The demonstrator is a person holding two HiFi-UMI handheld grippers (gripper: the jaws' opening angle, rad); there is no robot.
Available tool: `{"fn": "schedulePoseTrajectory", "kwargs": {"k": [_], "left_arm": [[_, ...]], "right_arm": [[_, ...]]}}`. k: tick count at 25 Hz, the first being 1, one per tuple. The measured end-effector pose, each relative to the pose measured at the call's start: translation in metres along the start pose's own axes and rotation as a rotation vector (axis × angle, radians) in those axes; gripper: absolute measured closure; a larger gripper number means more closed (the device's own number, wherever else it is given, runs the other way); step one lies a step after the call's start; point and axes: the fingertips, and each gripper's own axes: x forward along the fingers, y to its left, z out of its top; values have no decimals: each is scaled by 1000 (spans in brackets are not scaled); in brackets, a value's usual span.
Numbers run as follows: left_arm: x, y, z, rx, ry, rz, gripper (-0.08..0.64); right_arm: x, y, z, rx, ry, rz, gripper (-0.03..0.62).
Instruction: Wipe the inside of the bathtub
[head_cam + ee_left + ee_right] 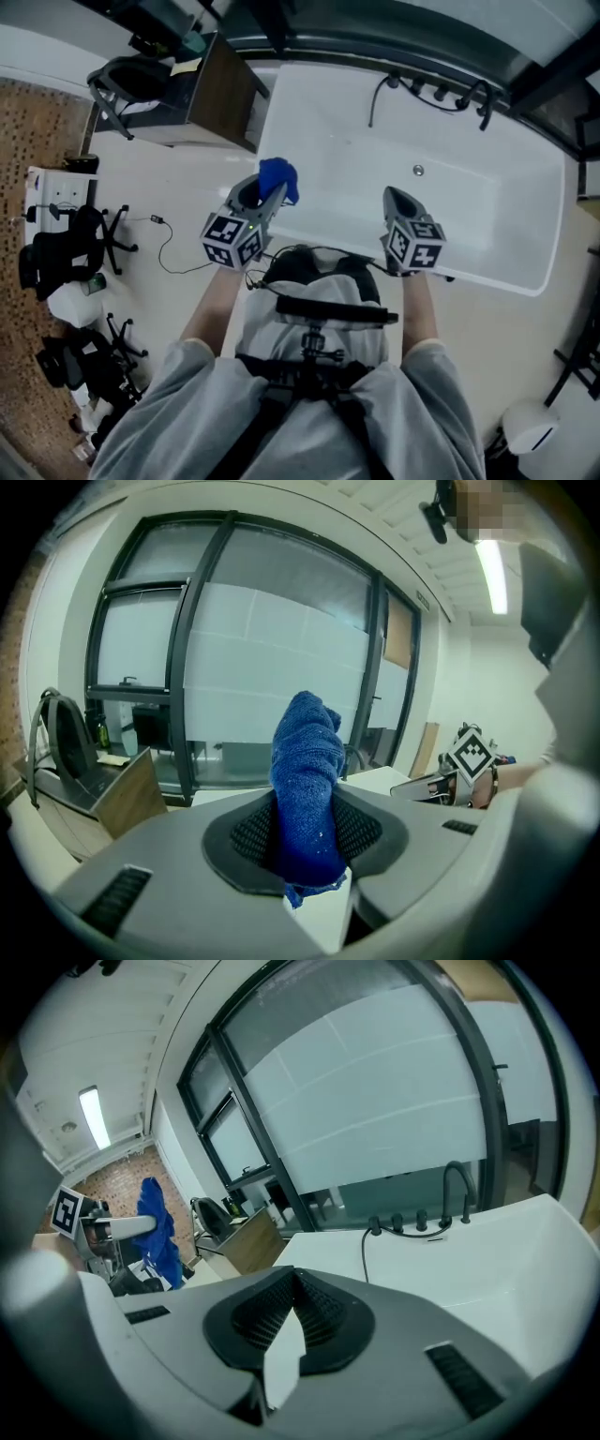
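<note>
The white bathtub [487, 216] lies ahead of me, dry and bare inside, with its drain [418, 170] near the middle. My left gripper [265, 192] hovers over the tub's near left corner, shut on a blue cloth [280, 176]. In the left gripper view the cloth [307, 752] stands up out of the gripper [305, 810], pinched between the dark pads. My right gripper [393, 195] hangs over the tub's near rim, further right. Its jaws [293, 1279] are shut with nothing held. The bathtub [487, 1269] fills the right gripper view's right side.
A black faucet with handles [473, 94] and a hose [375, 98] sit on the far rim, below a dark-framed window. A wooden desk [223, 94] and chair [131, 80] stand left of the tub. Office chairs [66, 248] and a floor cable [169, 248] lie at left.
</note>
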Motion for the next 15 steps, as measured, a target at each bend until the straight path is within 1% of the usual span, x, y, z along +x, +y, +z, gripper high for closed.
{"fn": "schedulePoseTrajectory", "kwargs": {"k": [3, 6, 9, 12, 15], "left_arm": [[7, 11, 12, 39, -3, 0, 426], [20, 18, 18, 66, 4, -13, 427], [38, 25, 20, 113, 23, -55, 428], [57, 32, 13, 158, 42, -108, 428], [78, 39, 8, 208, 70, -149, 428]], "right_arm": [[8, 4, 10, 7, -22, 1, 583], [10, 4, 17, 13, -42, -20, 583], [16, 5, 24, 27, -63, -53, 583], [24, 7, 25, 29, -81, -100, 583], [35, 11, 24, 52, -90, -123, 583]]}}
